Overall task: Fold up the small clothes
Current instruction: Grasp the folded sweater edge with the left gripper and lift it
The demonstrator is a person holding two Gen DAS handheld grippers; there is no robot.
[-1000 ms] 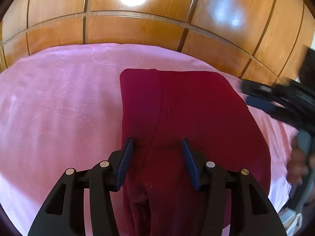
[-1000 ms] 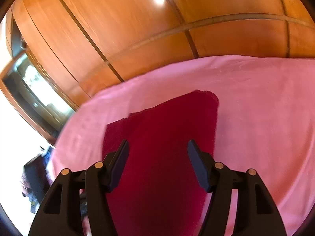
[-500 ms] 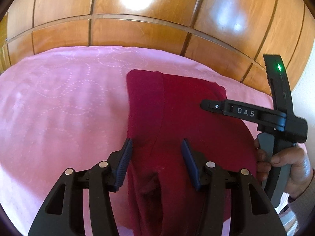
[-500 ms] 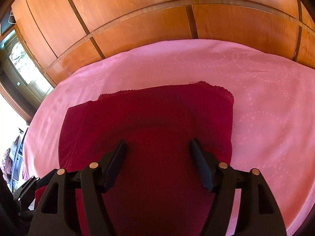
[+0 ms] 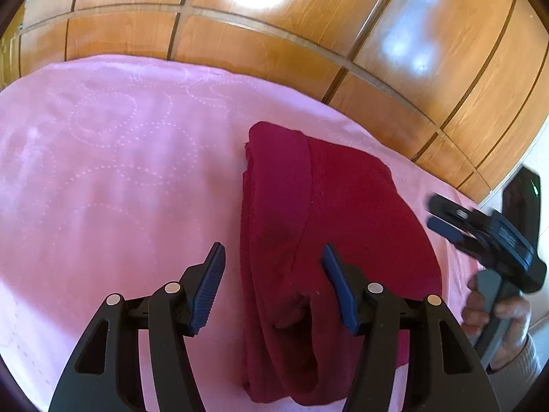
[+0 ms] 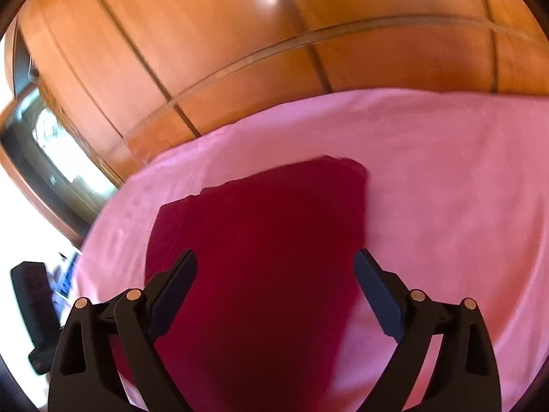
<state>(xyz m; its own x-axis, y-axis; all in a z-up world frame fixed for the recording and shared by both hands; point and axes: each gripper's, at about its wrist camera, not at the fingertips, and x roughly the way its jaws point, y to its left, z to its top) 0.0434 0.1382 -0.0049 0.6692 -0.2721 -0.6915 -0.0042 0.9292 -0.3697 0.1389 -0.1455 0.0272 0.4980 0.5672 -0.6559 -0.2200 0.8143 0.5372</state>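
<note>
A dark red garment lies folded flat on the pink bedspread. A narrow folded band runs along its left side. My left gripper is open and empty, low over the garment's near left edge. My right gripper is open and empty above the garment, jaws spread wide. In the left wrist view the right gripper shows past the garment's right edge, held in a hand.
The pink bedspread covers the whole surface. Glossy wooden wardrobe panels stand right behind it. A window or mirror shows at the left in the right wrist view, with a dark object low at the left edge.
The right gripper has pulled back off the garment to its right edge and opened wider. My left gripper has shifted a little left; the garment lies as before.
</note>
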